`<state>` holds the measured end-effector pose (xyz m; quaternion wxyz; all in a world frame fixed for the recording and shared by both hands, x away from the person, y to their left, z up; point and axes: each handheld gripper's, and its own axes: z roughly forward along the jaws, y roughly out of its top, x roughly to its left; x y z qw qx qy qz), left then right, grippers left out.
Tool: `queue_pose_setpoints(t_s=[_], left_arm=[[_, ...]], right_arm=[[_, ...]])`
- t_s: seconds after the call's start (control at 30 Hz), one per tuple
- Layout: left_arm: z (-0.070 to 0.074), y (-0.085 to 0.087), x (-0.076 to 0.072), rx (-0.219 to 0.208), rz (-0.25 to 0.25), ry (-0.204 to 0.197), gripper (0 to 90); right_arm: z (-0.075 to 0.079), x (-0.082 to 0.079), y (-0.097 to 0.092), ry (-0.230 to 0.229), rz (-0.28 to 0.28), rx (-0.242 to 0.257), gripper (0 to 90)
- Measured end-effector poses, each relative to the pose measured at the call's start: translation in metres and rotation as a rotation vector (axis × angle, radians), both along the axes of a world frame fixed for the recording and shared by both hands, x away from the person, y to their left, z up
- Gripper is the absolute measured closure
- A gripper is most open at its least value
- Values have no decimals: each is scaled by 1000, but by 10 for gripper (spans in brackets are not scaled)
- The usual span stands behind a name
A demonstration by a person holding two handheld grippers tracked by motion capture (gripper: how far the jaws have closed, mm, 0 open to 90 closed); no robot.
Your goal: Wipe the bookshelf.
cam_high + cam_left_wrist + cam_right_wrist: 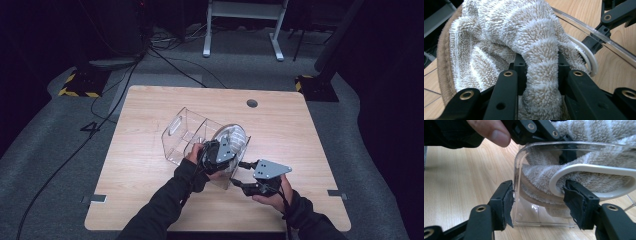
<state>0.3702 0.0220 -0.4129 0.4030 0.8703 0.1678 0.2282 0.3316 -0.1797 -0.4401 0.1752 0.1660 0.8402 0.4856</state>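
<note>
1. left gripper view: the left gripper (540, 75) has its jaws clenched on a fold of the towel (524, 32), low in the middle of the frame; the striped terry bulges out above and below the pinch.
2. right gripper view: the right gripper (539, 202) stands released, one pad outside the near corner wall of the clear bin (517, 167), the other at its white handle slot (594, 167); neither pad presses on it that i can see.
3. the towel lies bunched in the bin's right compartment, pressed against the clear wall, its brown edge showing at the left of the left gripper view.
4. high view: the bin (176, 134) sits mid-table (300, 125), tipped at an angle, with both grippers at its near right end, the left gripper (220, 150) over it and the right gripper (240, 172) just beside it.
5. handling, as i judge it: the towel is soft, light and floppy. it will sag and drag from a single pinch, so a thick fold near the middle is the best hold.
6. the bin is stiff, smooth and light, likely to slide or tip when the towel is pulled. the rim at the handle slot is the place to steady it.
</note>
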Motion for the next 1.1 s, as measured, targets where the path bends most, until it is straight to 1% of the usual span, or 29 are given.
queue_pose_setpoints(t_s=[0.1, 0.17, 0.23, 0.3, 0.37, 0.43, 0.47, 0.53, 0.57, 0.6, 0.67, 0.73, 0.77, 0.83, 0.87, 0.9, 0.97, 1.03, 1.07, 1.1], left_arm=[[-4, 1, -2, 41, -5, -6, 721], [-6, 4, -5, 45, -13, -8, 719], [-8, 6, -9, 65, -31, -22, 715], [-12, 8, -15, 97, -42, -28, 714], [-17, 11, -22, 103, -45, -24, 714], [-22, 13, -26, 96, -38, -18, 713], [-24, 14, -29, 87, -38, -23, 711], [-29, 18, -34, 70, -39, -11, 713], [-29, 18, -34, 70, -39, -11, 713], [-33, 20, -37, 68, -41, -4, 713], [-41, 24, -40, 69, -46, -8, 713], [-46, 27, -40, 56, -51, 5, 715], [-49, 28, -40, 54, -50, 20, 715], [-56, 29, -39, 82, -52, 35, 716], [-61, 29, -39, 96, -57, 49, 716], [-64, 29, -40, 101, -55, 53, 716], [-65, 31, -40, 86, -59, 71, 715], [-64, 34, -40, 88, -65, 87, 716], [-63, 35, -41, 89, -66, 89, 716], [-61, 37, -41, 92, -68, 82, 714]], right_arm=[[0, 0, 0, 0, 1, 0, 406], [0, 1, 0, 0, 1, -2, 398], [-1, 1, -1, 6, 2, -4, 395], [-2, 2, -2, 10, 4, -7, 391], [-3, 3, -3, 17, 3, -6, 386], [-2, 2, -3, 13, 1, -7, 387], [-2, 2, -2, 12, 0, -7, 388], [-2, 2, -2, 10, 2, -7, 394], [-2, 2, -4, 9, 6, -2, 393], [-2, 2, -4, 9, 6, -2, 393], [-1, 3, -6, 14, 8, 7, 385], [0, 3, -9, 5, -2, 12, 397], [0, 4, -10, 6, -4, 21, 397], [1, 5, -12, 14, -9, 35, 397], [1, 5, -12, 15, -10, 36, 397], [1, 5, -11, 12, -5, 32, 397], [1, 4, -9, 11, 3, 27, 393], [0, 4, -7, 14, 9, 24, 388], [0, 4, -7, 16, 11, 25, 385], [0, 4, -7, 17, 12, 23, 385]])
